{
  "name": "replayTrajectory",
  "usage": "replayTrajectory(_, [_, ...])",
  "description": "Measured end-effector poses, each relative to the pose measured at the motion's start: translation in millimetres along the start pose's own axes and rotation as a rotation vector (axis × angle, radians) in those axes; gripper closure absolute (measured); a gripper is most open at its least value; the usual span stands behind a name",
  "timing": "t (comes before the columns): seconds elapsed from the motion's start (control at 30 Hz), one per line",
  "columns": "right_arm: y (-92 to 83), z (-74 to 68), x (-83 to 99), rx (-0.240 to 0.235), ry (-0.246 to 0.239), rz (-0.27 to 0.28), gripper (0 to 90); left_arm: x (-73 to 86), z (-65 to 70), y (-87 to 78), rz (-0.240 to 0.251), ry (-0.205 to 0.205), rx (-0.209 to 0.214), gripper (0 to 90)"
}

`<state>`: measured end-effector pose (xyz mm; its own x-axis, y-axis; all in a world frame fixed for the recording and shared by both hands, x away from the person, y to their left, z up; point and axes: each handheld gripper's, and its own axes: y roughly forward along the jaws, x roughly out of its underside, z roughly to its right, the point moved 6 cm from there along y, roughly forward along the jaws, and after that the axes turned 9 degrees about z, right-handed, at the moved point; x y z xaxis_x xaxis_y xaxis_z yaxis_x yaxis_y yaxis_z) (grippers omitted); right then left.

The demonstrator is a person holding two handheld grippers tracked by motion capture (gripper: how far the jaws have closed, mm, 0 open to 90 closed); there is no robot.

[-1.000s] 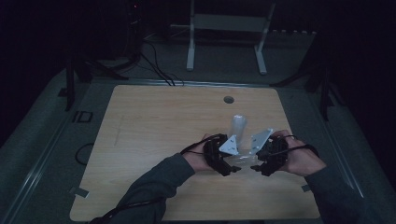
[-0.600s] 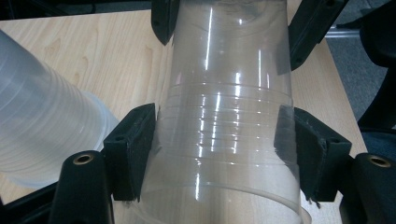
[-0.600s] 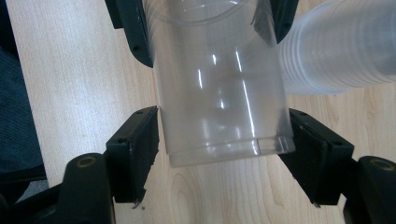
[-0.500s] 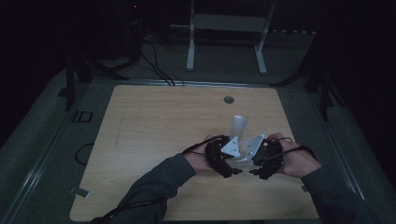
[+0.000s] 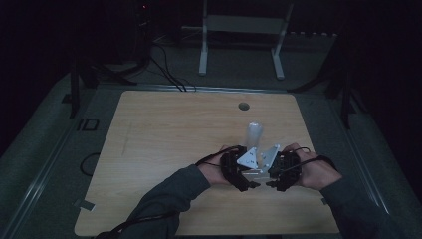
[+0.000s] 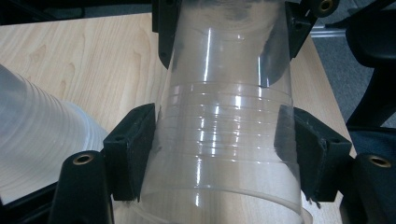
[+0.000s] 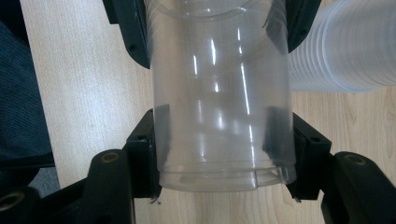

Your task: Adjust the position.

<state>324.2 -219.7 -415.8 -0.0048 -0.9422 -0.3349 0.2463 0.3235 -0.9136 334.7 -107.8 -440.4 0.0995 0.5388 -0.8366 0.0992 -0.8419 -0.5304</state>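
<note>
A clear plastic cup (image 6: 224,140) lies level just above the wooden table (image 5: 164,139), gripped from both ends. My left gripper (image 6: 219,151) has its pads pressed on the cup's sides, though its jaws have just been opening a touch. My right gripper (image 7: 219,149) has just been closing and now clamps the same cup (image 7: 219,93) from the opposite end. In the high view the left gripper (image 5: 249,180) and right gripper (image 5: 273,181) face each other, almost touching, near the front right of the table. A stack of clear cups (image 5: 255,135) lies on its side just beyond them.
The stack of cups (image 6: 37,140) lies close beside the held cup (image 7: 345,51). A round cable hole (image 5: 243,106) sits near the table's far edge. A white metal stand (image 5: 239,45) and dark cables are on the floor behind the table.
The right hand has edged a little left, closer to the left gripper. The left hand and the stack of cups have stayed put.
</note>
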Motion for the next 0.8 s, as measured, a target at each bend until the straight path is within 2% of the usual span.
replayTrajectory(0.07, [0.2, -0.3, 0.8, 0.002, 0.002, 0.001, 41.0, 0.0, 0.1, 0.4, 0.001, 0.003, -0.005, 28.7])
replayTrajectory(0.33, [0.8, 0.4, 4.0, 0.008, 0.003, 0.01, 41.0, -0.8, -1.2, -1.0, 0.023, -0.033, -0.007, 19.8])
replayTrajectory(0.6, [2.1, 2.2, 11.2, 0.018, 0.037, 0.03, 41.0, -5.3, -5.1, -9.8, 0.079, -0.046, -0.033, 20.0])
replayTrajectory(0.8, [1.6, 5.1, 14.8, 0.036, 0.072, 0.065, 41.0, -9.6, -8.6, -19.7, 0.123, -0.06, -0.054, 20.4])
